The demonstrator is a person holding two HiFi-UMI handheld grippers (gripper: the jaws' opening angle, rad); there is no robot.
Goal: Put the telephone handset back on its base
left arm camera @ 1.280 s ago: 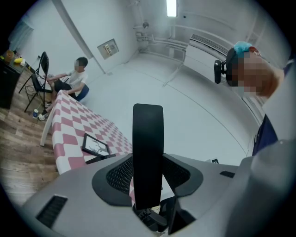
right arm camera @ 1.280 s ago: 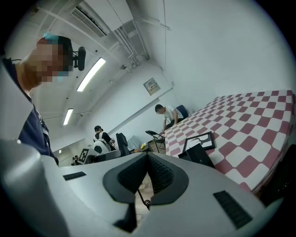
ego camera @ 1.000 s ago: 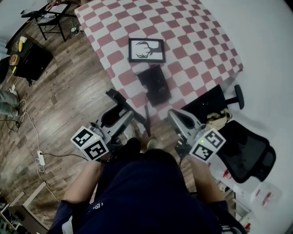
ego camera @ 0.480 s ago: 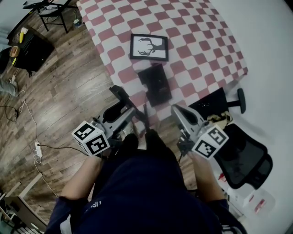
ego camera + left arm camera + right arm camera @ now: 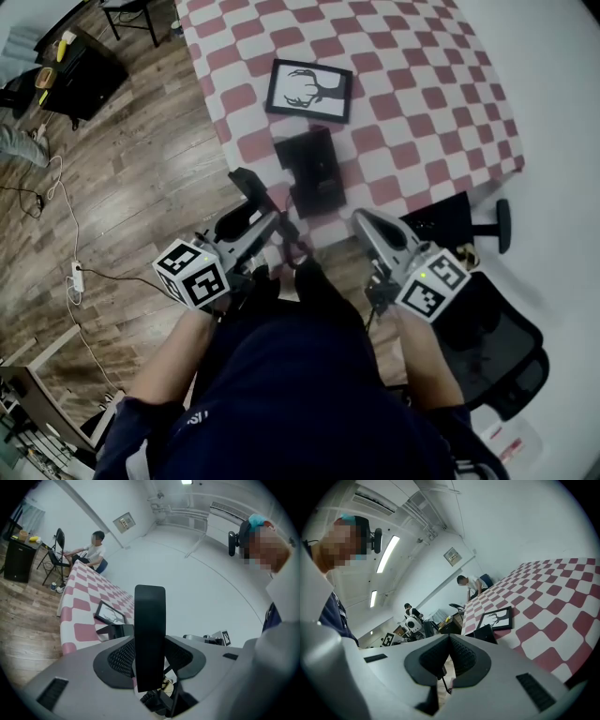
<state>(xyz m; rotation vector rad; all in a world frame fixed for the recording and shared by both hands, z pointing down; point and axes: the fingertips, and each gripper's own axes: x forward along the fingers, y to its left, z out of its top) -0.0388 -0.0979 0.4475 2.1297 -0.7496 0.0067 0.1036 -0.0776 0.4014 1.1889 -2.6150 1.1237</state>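
My left gripper [image 5: 151, 657] clamped the slim black handset [image 5: 150, 620], not yet seated, short of the boxy black base [image 5: 309, 171]; right gripper [image 5: 450, 641] closed, empty.

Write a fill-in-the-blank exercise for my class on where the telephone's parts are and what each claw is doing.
The left claw is shut on the telephone ____.
The right claw is shut and holds ____.
The telephone base lies on the checked table, nearer the person than the framed ____.
Missing words: handset; nothing; picture.
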